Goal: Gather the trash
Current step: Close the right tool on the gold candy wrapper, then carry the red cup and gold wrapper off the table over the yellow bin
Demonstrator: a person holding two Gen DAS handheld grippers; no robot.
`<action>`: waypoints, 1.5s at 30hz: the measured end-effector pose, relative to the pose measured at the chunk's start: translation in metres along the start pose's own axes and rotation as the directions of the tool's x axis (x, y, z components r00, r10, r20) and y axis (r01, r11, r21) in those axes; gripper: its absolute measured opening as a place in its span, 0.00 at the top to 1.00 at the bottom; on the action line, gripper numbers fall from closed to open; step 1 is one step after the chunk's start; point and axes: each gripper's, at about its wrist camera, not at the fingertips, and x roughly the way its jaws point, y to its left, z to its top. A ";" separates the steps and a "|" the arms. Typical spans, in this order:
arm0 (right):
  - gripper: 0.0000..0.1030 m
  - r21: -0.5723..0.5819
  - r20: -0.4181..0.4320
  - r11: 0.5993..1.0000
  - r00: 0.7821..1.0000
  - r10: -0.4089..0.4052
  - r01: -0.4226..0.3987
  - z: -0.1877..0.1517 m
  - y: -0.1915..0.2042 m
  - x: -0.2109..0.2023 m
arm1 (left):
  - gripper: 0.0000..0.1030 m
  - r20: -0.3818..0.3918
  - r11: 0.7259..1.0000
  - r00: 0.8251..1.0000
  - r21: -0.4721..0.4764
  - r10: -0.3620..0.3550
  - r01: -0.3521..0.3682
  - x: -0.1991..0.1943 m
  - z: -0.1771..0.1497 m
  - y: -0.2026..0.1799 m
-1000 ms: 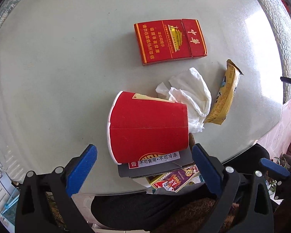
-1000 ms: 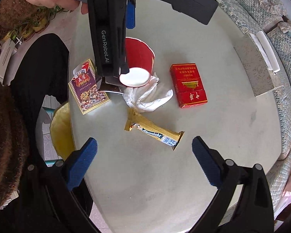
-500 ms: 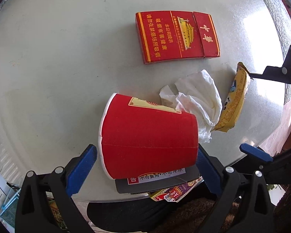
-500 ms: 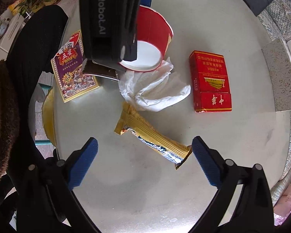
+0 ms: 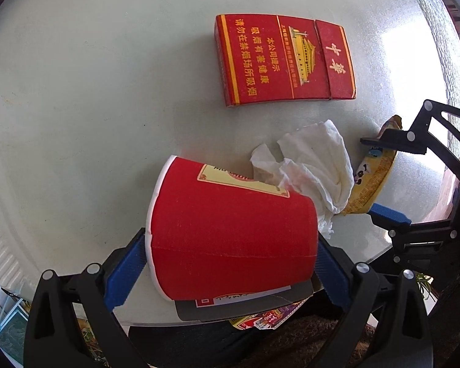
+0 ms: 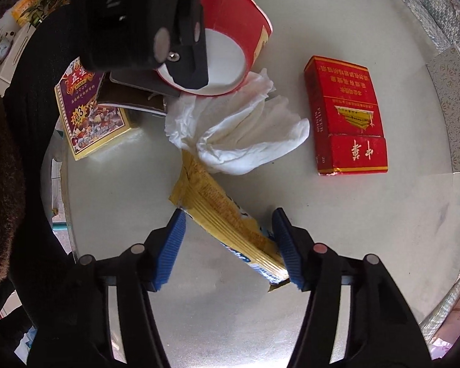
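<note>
A red paper cup (image 5: 230, 230) lies on its side on the round table, its white mouth showing in the right wrist view (image 6: 227, 58). My left gripper (image 5: 230, 263) is open, its blue pads against both sides of the cup. A crumpled white tissue (image 6: 239, 132) lies beside the cup; it also shows in the left wrist view (image 5: 316, 162). A yellow snack wrapper (image 6: 227, 217) lies flat between the pads of my right gripper (image 6: 230, 245), which is half closed around it; the right pad touches it, the left stands apart. The wrapper also shows in the left wrist view (image 5: 371, 181).
A red cigarette pack (image 5: 282, 61) lies further in on the table; it also shows in the right wrist view (image 6: 346, 116). A dark card and a purple card box (image 6: 89, 113) lie under and beside the cup at the table's edge (image 5: 371, 254). A patterned box (image 6: 454, 113) sits at the far right.
My left gripper has moved in so its pads flank the cup. My right gripper has come down over the wrapper and narrowed around it.
</note>
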 end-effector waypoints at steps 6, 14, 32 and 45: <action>0.70 0.050 0.006 0.999 1.000 0.000 0.000 -0.003 -0.004 -0.005 | 0.18 0.009 1.000 1.000 0.012 0.014 -0.014 -0.002 0.001 0.000; 0.81 0.150 0.052 0.988 0.998 -0.044 0.036 -0.013 0.000 -0.017 | 0.18 0.033 0.999 0.999 0.020 0.043 -0.044 -0.008 0.001 0.002; 0.82 0.529 0.074 0.814 0.943 -0.325 0.239 -0.026 -0.014 -0.084 | 0.18 0.154 0.998 0.987 -0.034 0.051 -0.047 -0.077 -0.037 0.024; 0.83 0.665 0.026 0.701 0.930 -0.367 0.258 -0.003 0.032 -0.118 | 0.18 0.246 0.995 0.964 -0.019 0.098 -0.096 -0.106 -0.100 -0.012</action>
